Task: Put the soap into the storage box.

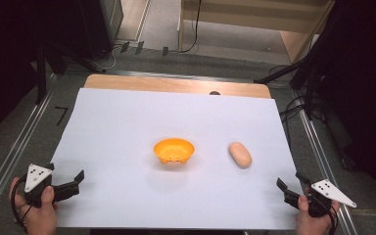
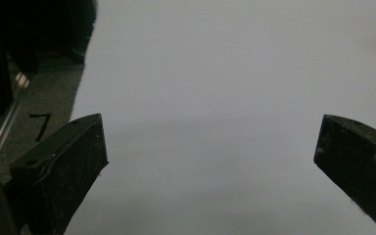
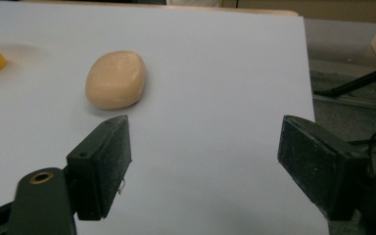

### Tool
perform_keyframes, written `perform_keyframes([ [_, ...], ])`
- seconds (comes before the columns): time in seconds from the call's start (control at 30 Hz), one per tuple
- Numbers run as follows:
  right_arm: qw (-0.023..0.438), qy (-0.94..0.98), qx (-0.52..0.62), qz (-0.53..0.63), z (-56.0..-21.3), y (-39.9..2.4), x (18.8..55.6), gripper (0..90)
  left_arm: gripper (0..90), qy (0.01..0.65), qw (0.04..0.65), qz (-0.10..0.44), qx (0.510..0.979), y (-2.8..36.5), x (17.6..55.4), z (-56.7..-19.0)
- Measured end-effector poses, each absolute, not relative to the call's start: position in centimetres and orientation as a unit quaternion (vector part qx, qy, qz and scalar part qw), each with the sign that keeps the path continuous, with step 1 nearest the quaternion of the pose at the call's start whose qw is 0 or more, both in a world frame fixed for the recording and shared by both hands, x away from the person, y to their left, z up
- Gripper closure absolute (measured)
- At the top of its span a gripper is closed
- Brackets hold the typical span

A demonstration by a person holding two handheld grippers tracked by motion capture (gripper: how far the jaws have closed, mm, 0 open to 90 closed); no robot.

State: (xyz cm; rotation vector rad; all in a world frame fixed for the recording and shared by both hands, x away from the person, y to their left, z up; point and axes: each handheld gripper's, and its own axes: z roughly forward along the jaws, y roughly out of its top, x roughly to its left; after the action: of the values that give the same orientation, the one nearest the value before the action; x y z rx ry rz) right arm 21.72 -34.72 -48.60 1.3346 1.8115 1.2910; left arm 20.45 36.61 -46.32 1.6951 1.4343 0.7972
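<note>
Your right gripper (image 1: pixel 290 188) rests at the near right corner of the white sheet (image 1: pixel 127 122) that covers the bench, its fingers (image 3: pixel 103 161) spread apart with nothing between them, and it points toward the beige bread roll (image 1: pixel 240 154), which lies alone on the sheet just ahead of it. That spread looks wide enough to take the roll across its short side, so you seem set up for a reach and a pick. The orange bowl (image 1: pixel 174 151) stands upright near the middle, well apart from the roll and to its left, a likely place to drop it. Your left gripper (image 1: pixel 76 180) waits at the near left corner, fingers (image 2: pixel 73 161) wide and empty over bare sheet, clear of the work.
</note>
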Motion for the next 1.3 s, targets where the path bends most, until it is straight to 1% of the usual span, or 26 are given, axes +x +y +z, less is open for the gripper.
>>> perform_keyframes([
  [0.07,0.265,0.680,0.495,0.472,-48.4,-34.7,21.9,26.5,0.0,0.562,0.382,0.315,0.662,36.6,20.4,-46.3],
  [0.2,0.250,0.681,0.510,0.463,-47.5,-34.7,22.1,24.5,0.0,0.573,0.381,0.316,0.653,36.7,20.4,-46.3],
  [0.27,0.248,0.686,0.511,0.455,-47.2,-34.6,22.2,24.5,0.0,0.578,0.373,0.318,0.653,36.7,20.5,-46.3],
  [0.3,0.239,0.698,0.511,0.441,-46.6,-34.5,22.6,23.9,0.0,0.579,0.356,0.313,0.663,36.4,20.9,-46.4],
  [0.33,0.239,0.703,0.510,0.434,-46.3,-34.4,22.8,24.1,0.0,0.579,0.349,0.314,0.666,36.3,21.0,-46.4],
  [0.5,0.220,0.729,0.504,0.408,-45.6,-33.7,23.7,24.6,0.0,0.579,0.351,0.318,0.663,36.3,20.9,-46.4],
  [0.6,0.197,0.753,0.507,0.369,-45.3,-32.5,25.0,23.5,0.0,0.576,0.357,0.314,0.665,36.3,20.8,-46.4],
  [0.73,0.181,0.762,0.519,0.342,-44.8,-31.9,26.4,20.4,0.0,0.576,0.351,0.315,0.668,36.3,20.9,-46.4],
  [0.87,0.166,0.773,0.523,0.318,-43.9,-31.1,27.8,19.8,0.0,0.573,0.338,0.312,0.678,36.0,21.2,-46.5],
  [1.13,0.128,0.792,0.535,0.265,-42.9,-29.1,30.7,18.9,0.0,0.567,0.334,0.318,0.682,35.8,21.1,-46.5],
  [1.3,0.105,0.799,0.536,0.251,-42.5,-27.8,32.3,18.9,0.0,0.568,0.336,0.315,0.682,35.9,21.1,-46.5],
])
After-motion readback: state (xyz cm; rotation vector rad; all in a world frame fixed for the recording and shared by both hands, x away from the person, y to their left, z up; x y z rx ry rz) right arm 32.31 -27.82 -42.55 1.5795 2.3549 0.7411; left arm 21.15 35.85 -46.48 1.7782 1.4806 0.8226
